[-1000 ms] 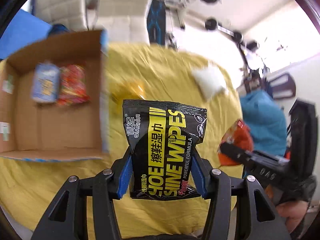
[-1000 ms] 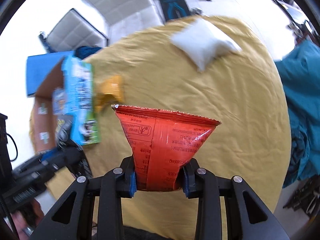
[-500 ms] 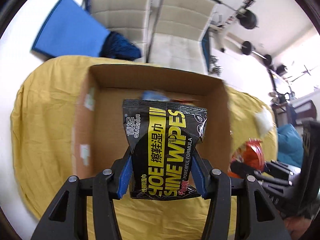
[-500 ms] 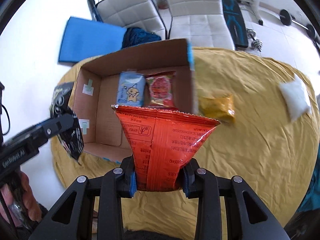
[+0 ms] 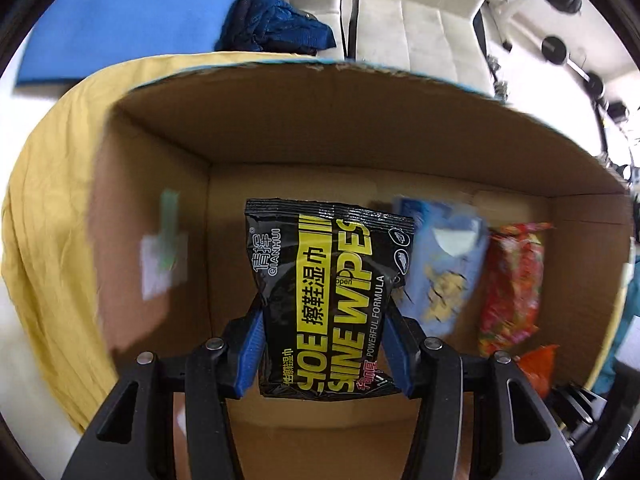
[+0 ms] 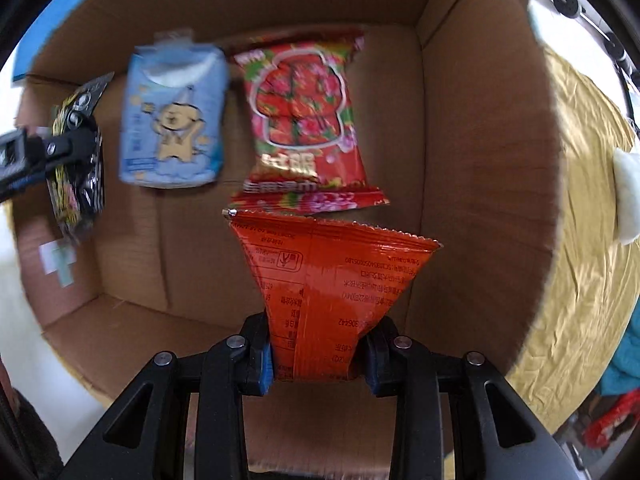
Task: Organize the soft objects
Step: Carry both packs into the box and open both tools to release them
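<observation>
At the frame's left, the left gripper (image 5: 324, 344) clamps a black-and-yellow shoe-wipes pouch (image 5: 328, 300) over the open brown cardboard box (image 6: 480, 140). On the box floor lie a pale blue packet (image 6: 172, 120) and a red flowered snack bag (image 6: 308, 120). Lower centre, the right gripper (image 6: 318, 350) pinches a crinkled orange-red foil packet (image 6: 328, 280) above the box floor.

My wipes pack (image 5: 326, 300) is glossy black film, faintly crinkled. The orange bag (image 6: 332, 288) is shiny, creased foil-like plastic. The box (image 6: 480, 160) is matt brown cardboard, corrugated at its rim. The yellow cloth (image 6: 580, 240) looks wrinkled with a slight sheen.
</observation>
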Available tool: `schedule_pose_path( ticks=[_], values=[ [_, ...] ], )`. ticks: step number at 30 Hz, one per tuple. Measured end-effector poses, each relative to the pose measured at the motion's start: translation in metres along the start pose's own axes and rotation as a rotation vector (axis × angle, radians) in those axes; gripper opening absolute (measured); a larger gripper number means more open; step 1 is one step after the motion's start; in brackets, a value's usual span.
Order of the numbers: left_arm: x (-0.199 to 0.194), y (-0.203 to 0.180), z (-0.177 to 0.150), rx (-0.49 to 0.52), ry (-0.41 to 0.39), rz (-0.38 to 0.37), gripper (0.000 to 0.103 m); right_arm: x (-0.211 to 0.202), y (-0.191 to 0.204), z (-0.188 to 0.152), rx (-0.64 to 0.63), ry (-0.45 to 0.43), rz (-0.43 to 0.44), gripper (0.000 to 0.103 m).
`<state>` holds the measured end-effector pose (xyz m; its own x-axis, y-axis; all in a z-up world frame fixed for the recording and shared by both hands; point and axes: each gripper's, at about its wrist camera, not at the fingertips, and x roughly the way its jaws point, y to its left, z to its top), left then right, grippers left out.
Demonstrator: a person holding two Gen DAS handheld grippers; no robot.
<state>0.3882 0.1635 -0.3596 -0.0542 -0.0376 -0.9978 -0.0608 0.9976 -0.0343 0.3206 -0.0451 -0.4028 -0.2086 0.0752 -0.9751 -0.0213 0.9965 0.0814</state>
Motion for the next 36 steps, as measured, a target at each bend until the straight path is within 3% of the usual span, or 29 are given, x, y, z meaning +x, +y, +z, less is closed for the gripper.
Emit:
schedule_pose_path(
  ticks=[9, 16, 18, 26, 28, 32, 36],
  values=[
    [0.019, -0.002, 0.024, 0.040, 0.017, 0.032, 0.050, 0.026, 0.007, 0.009, 0.018, 0.060, -0.044, 0.036],
    [0.021, 0.009, 0.027, -0.001, 0.053, -0.019, 0.052, 0.032, 0.012, 0.016, 0.007, 0.095, -0.061, 0.039],
    [0.015, 0.010, 0.025, -0.009, 0.055, -0.024, 0.052, 0.030, 0.017, 0.022, -0.008, 0.097, -0.072, 0.052],
    [-0.026, 0.006, 0.012, 0.025, -0.009, -0.030, 0.052, 0.001, 0.042, 0.022, -0.051, 0.072, -0.060, 0.075],
    [-0.042, 0.007, -0.001, 0.021, -0.054, -0.030, 0.052, -0.011, 0.046, 0.019, -0.062, 0.049, -0.060, 0.080],
    [-0.069, 0.005, -0.035, 0.031, -0.178, 0.049, 0.052, -0.040, 0.048, 0.014, -0.067, -0.015, -0.057, 0.085],
    [-0.083, 0.003, -0.070, 0.031, -0.222, 0.029, 0.052, -0.068, 0.041, -0.002, -0.063, -0.099, -0.064, 0.096]
  ],
)
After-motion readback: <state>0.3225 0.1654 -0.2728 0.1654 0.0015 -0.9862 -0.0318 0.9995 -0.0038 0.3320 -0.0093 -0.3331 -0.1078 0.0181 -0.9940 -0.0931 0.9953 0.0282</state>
